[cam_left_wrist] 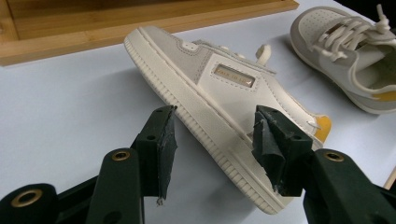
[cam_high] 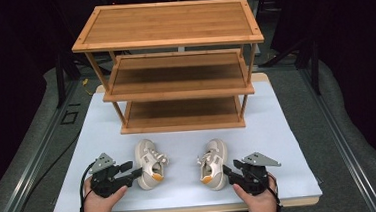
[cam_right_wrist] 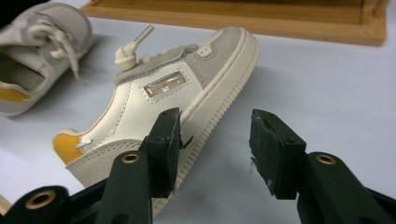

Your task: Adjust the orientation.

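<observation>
Black right claw (cam_right_wrist: 212,149) wide open beside cream shoe's (cam_right_wrist: 187,88) heel, nothing gripped

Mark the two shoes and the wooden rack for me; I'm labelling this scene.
Left shoe (cam_high: 149,165), high view, on its laces.
Right shoe (cam_high: 214,163), high view, on its tongue.
Wooden rack (cam_high: 170,22), high view, on its top shelf board.

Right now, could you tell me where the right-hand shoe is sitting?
In the high view, the right shoe lies on the white table top, in front of the wooden rack, just left of the right tongs.
</observation>
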